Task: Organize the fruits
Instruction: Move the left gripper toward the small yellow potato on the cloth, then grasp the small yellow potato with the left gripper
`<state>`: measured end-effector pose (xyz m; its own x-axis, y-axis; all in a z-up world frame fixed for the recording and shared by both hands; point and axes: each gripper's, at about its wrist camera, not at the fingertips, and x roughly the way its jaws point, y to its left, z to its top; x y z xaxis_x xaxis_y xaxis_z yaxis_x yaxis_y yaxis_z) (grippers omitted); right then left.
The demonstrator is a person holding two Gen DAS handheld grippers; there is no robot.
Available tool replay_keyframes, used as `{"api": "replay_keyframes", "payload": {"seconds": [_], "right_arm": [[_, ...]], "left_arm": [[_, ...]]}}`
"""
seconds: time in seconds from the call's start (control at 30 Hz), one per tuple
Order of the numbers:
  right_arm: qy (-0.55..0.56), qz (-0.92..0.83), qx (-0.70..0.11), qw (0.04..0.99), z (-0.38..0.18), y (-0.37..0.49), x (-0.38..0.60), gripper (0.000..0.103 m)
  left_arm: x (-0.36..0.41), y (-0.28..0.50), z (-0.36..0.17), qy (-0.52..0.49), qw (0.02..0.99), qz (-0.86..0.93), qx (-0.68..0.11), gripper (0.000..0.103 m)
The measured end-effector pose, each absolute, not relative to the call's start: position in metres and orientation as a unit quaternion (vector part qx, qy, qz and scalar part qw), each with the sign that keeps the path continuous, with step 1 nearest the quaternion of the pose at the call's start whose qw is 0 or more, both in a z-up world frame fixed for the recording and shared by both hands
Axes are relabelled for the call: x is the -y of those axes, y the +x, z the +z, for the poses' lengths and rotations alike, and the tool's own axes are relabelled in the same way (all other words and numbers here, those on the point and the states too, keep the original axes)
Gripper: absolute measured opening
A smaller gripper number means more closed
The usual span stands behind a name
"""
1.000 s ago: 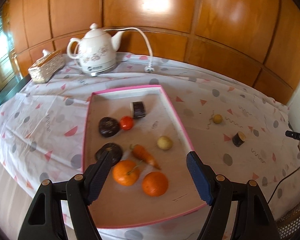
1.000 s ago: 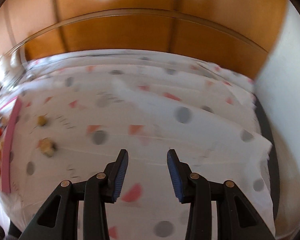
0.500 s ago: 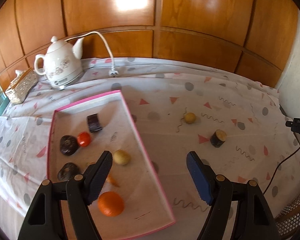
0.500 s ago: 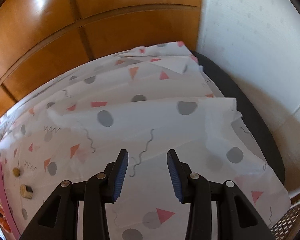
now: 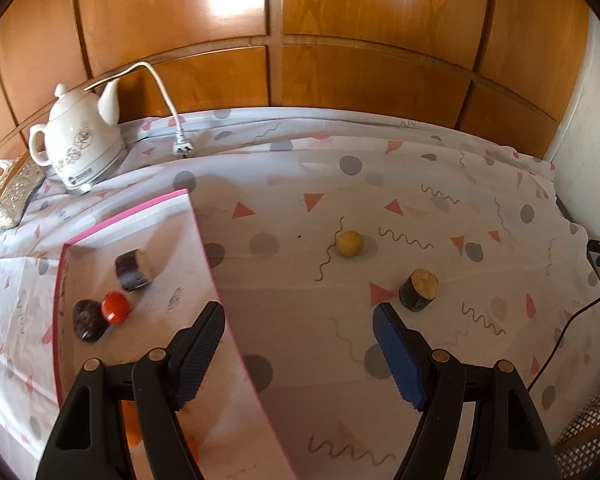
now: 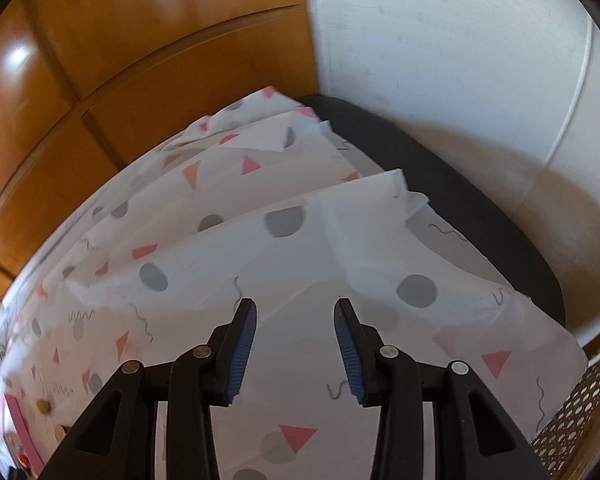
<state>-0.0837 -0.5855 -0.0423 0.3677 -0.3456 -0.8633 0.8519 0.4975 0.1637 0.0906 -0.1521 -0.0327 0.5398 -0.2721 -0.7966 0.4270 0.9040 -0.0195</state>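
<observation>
Left hand-held gripper [image 5: 300,348] stood wide, empty; right hand-held gripper [image 6: 296,344] narrow, empty. Yellow ball [image 5: 350,243] beyond tray [image 5: 204,248] looked light, round, likely to roll; grip across middle.

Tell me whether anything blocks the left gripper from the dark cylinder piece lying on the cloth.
Nothing visible does. The left gripper stands open over bare tablecloth, and the dark cylinder piece lies just beyond its right finger.

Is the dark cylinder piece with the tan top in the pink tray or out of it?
Out. The dark cylinder stands on the tablecloth, right of the pink tray, near the yellow ball.
</observation>
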Motion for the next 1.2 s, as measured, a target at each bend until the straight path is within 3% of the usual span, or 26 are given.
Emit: {"api": "replay_keyframes", "payload": {"seconds": [0.4, 0.83, 0.93, 1.07, 1.2], "right_arm": [[0.321, -0.381, -0.405, 0.766, -0.046, -0.079, 0.59, 0.041], [0.338, -0.378, -0.401, 0.763, -0.049, -0.081, 0.595, 0.041], [0.34, -0.377, -0.401, 0.763, -0.05, -0.081, 0.595, 0.041], [0.34, -0.378, -0.402, 0.761, -0.05, -0.081, 0.596, 0.041], [0.341, -0.386, -0.4, 0.758, -0.051, -0.082, 0.599, 0.041]], "left_arm": [[0.198, 0.141, -0.061, 0.085, 0.846, -0.232, -0.472, 0.057], [0.236, 0.181, -0.095, 0.094, 0.825, -0.228, -0.509, 0.05], [0.24, 0.186, -0.102, 0.091, 0.821, -0.227, -0.517, 0.045], [0.24, 0.186, -0.106, 0.105, 0.83, -0.217, -0.502, 0.027], [0.226, 0.185, -0.101, 0.071, 0.834, -0.214, -0.504, 0.027]]}}
